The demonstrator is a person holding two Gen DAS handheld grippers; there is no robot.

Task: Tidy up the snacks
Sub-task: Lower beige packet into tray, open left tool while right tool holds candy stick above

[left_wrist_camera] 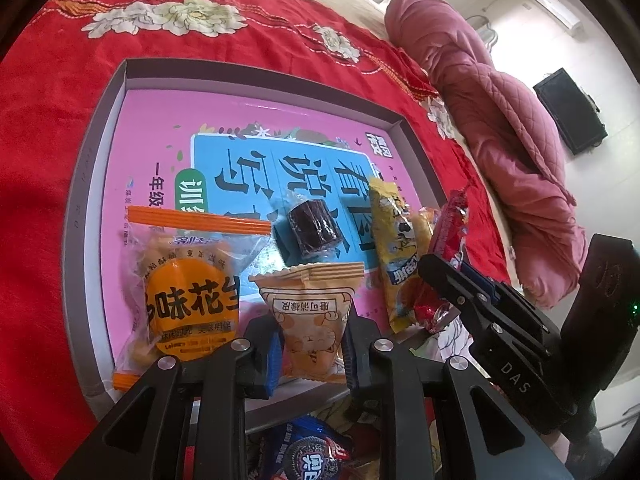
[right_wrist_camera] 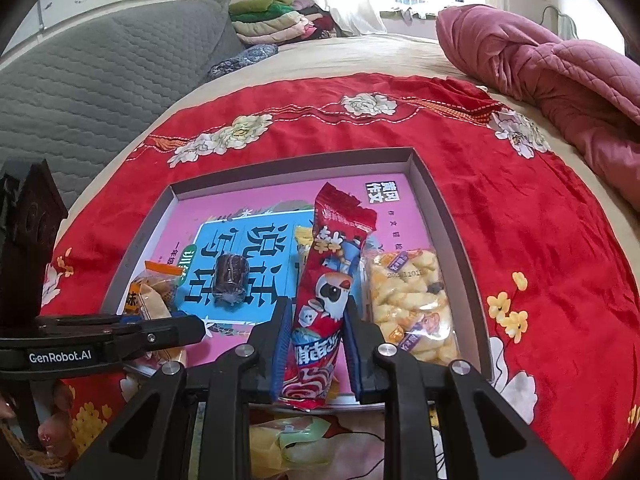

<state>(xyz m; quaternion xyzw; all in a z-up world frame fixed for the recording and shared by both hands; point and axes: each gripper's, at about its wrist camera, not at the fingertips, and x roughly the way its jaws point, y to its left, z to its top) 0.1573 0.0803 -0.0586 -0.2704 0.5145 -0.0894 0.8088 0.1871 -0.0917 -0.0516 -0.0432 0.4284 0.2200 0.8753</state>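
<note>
A grey shallow box (left_wrist_camera: pixel 260 70) (right_wrist_camera: pixel 416 168) with a pink book in its bottom lies on the red cloth. My left gripper (left_wrist_camera: pixel 310 346) is shut on a beige triangular packet (left_wrist_camera: pixel 308 312) at the box's near edge. My right gripper (right_wrist_camera: pixel 316 344) is shut on a long red snack packet (right_wrist_camera: pixel 326 280), held tilted up over the box. In the box lie an orange peanut bag (left_wrist_camera: pixel 184 292), a dark roll in clear wrap (left_wrist_camera: pixel 312 228), a yellow packet (left_wrist_camera: pixel 394 248) and a clear bag of pale puffs (right_wrist_camera: pixel 408 300).
Outside the box's near edge lie a blue cookie packet (left_wrist_camera: pixel 304 452) and a yellow-green packet (right_wrist_camera: pixel 288 436). A pink quilt (right_wrist_camera: pixel 560 72) is bunched at the right, a grey cushion (right_wrist_camera: pixel 100 72) at the left, on the bed under the red flowered cloth (right_wrist_camera: pixel 520 240).
</note>
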